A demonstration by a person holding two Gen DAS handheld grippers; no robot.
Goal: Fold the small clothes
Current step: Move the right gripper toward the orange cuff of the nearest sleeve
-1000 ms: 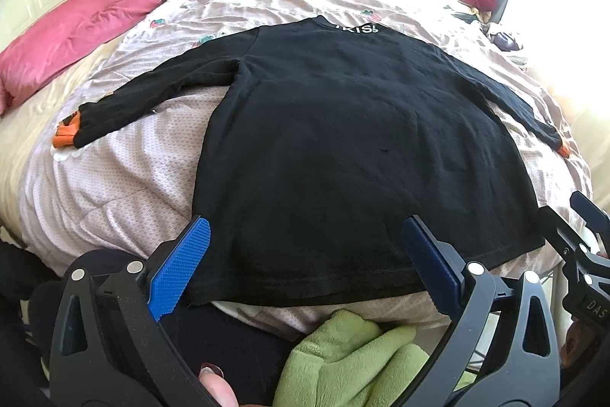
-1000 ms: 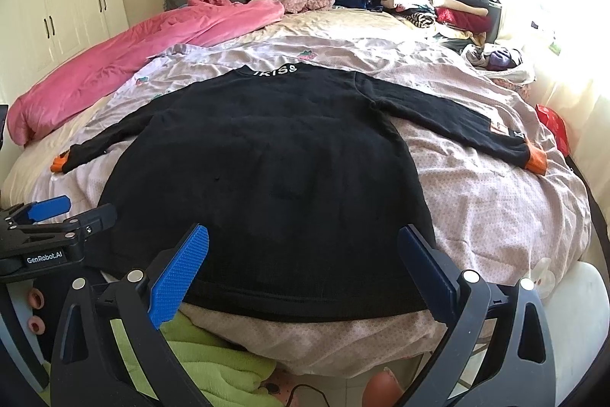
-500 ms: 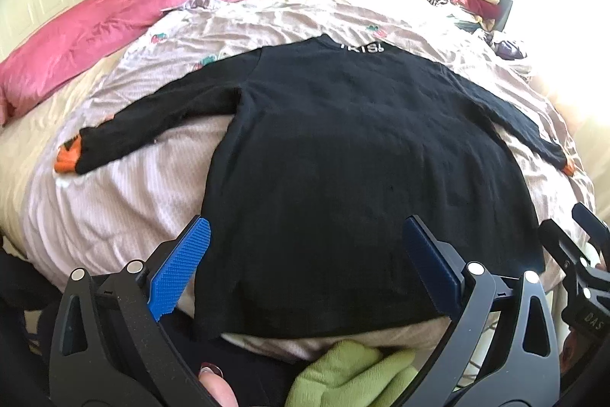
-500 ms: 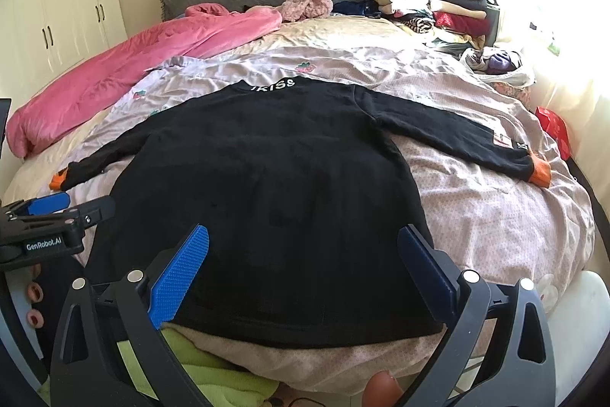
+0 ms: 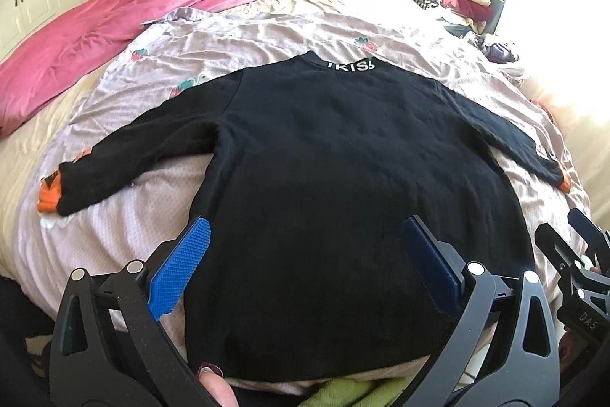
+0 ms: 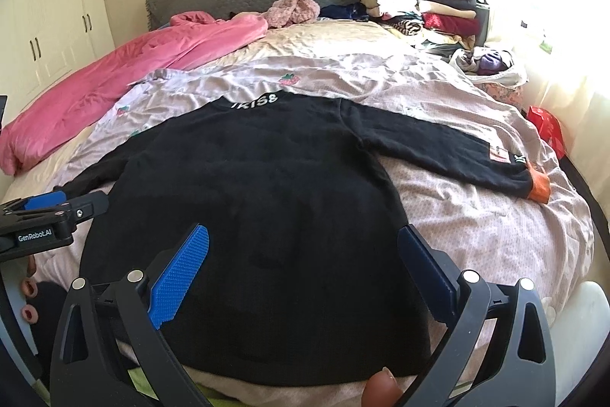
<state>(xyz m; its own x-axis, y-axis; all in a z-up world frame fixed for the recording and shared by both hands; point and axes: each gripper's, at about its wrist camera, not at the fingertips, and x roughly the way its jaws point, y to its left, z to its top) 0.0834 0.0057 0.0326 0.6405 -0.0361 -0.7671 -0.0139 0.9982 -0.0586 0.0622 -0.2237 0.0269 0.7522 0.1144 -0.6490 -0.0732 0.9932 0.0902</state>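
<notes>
A black long-sleeved sweater [image 5: 335,178] with orange cuffs lies flat on the bed, hem toward me, both sleeves spread out; it also shows in the right wrist view [image 6: 259,208]. White letters mark its collar [image 5: 351,66]. My left gripper [image 5: 305,254] is open and empty, above the hem's left part. My right gripper [image 6: 303,262] is open and empty, above the hem's right part. Each gripper shows at the edge of the other's view.
The bed has a pale pink strawberry-print sheet [image 5: 267,37]. A pink duvet [image 5: 114,21] lies along the left side. A pile of folded clothes [image 6: 423,6] sits at the far right by the headboard. A green cloth [image 5: 343,393] lies below the bed's near edge.
Both grippers have moved forward and up over the sweater's hem. The sweater has not moved. Both stay open.
</notes>
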